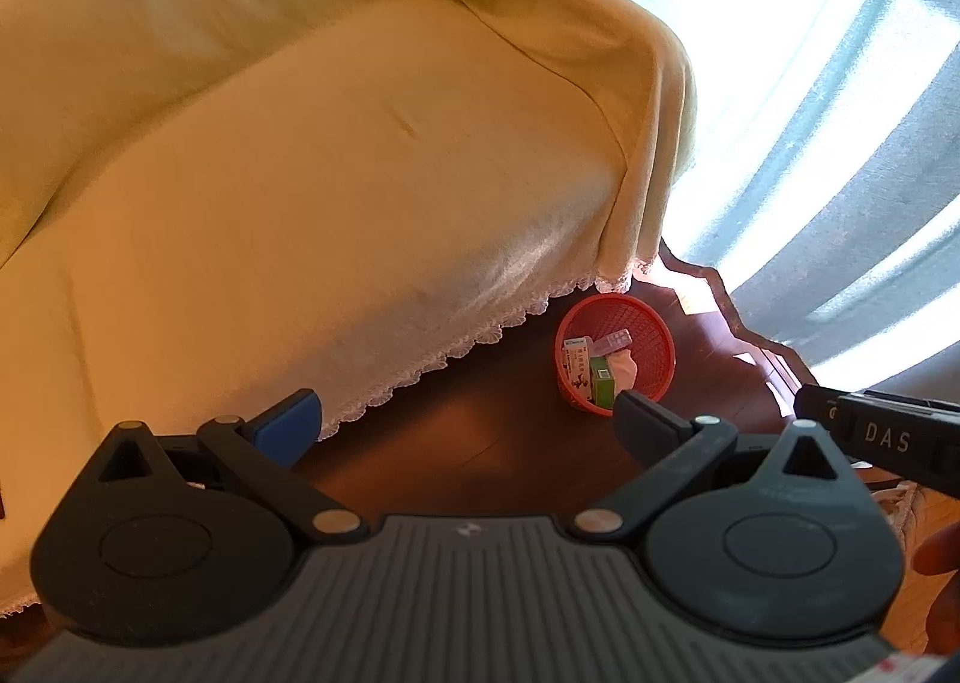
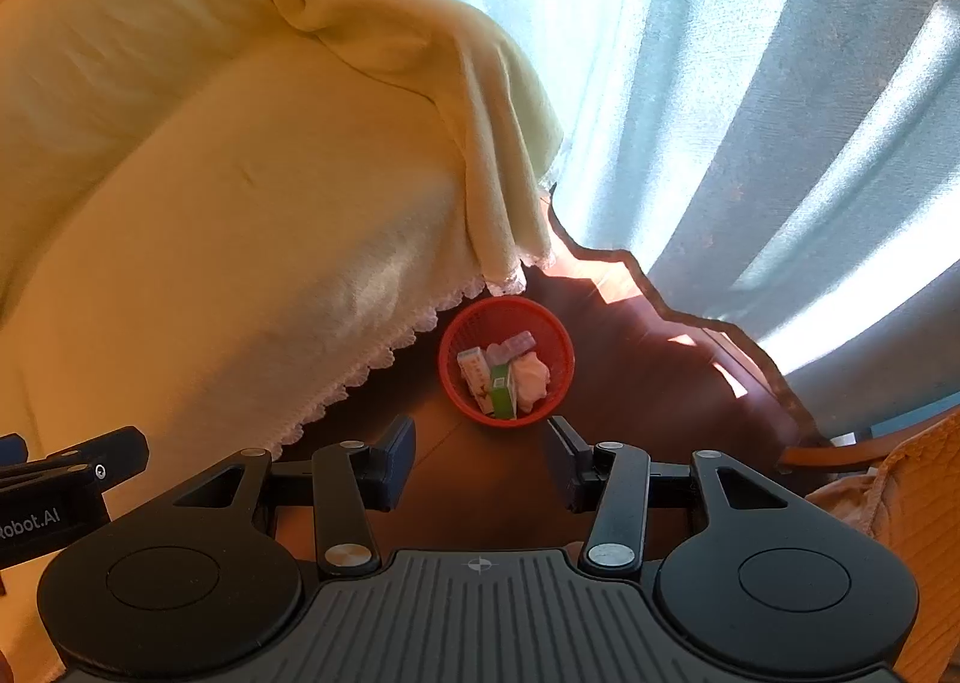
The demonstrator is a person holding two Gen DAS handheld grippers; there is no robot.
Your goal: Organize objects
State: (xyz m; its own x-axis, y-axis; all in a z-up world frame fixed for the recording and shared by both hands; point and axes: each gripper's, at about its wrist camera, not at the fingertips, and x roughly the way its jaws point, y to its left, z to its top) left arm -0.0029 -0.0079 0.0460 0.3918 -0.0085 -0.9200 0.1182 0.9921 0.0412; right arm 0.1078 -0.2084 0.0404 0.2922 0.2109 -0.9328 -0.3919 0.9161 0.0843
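Note:
A small red mesh basket [image 1: 651, 335] stands on the dark wooden floor beside the sofa, also in the right wrist view as the basket [image 2: 552, 350]. Inside lie a white box with red print [image 2: 474, 374], a green box [image 2: 503, 392], a pale pink pill case [image 2: 516, 346] and a crumpled white tissue [image 2: 533, 377]. My left gripper [image 1: 465, 425] hovers above the floor, open and empty, well short of the basket. My right gripper [image 2: 483, 455] hangs open and empty just in front of the basket.
A sofa under a pale yellow cover with a lace hem [image 1: 300, 203] fills the left. Light blue curtains [image 2: 750, 113] hang at the right, above a scalloped wooden edge [image 2: 660, 305]. An orange cloth [image 2: 918, 503] lies at the right. A hand [image 1: 942, 557] shows at the edge.

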